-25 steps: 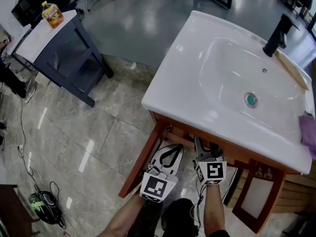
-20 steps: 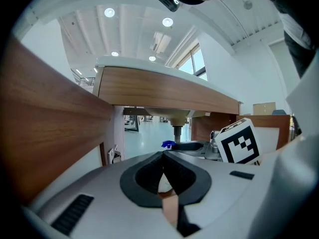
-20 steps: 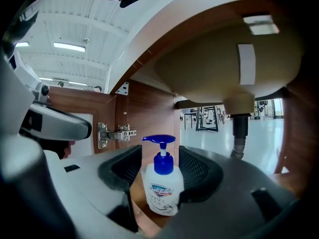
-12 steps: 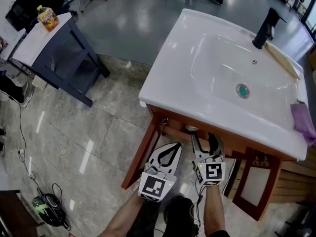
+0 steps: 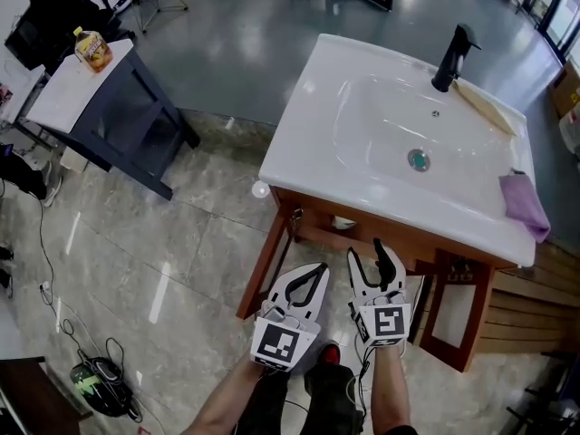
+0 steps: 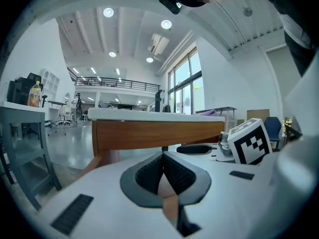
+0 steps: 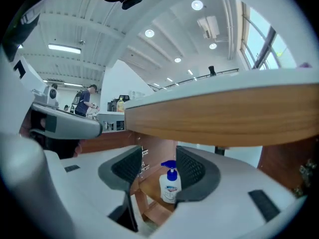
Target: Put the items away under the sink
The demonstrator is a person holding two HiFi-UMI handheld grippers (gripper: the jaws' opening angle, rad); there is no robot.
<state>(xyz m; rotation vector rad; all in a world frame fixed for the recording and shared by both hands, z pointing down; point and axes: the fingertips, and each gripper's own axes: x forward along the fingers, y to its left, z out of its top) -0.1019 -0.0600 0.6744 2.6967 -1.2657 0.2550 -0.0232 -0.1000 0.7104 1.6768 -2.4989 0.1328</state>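
While both claws hang level before the sink cabinet [image 5: 308,214], its inner wooden shelf [image 7: 149,183] holds the soap bottle [image 7: 170,185] — a white, rounded body under a blue pump, upright, seen through the right claw's gap but apart from its pads. The right claw [image 7: 154,169] has just been opening; its ribbed dark pads stand wide with nothing gripped. The left claw [image 6: 163,166] is closed, pads meeting, empty. Above, the glossy white basin [image 5: 362,143] carries a green-centred drain [image 5: 418,159], a black faucet [image 5: 450,54], a pale wooden strip [image 5: 485,105] and — on its rim — a crumpled purple cloth [image 5: 524,205].
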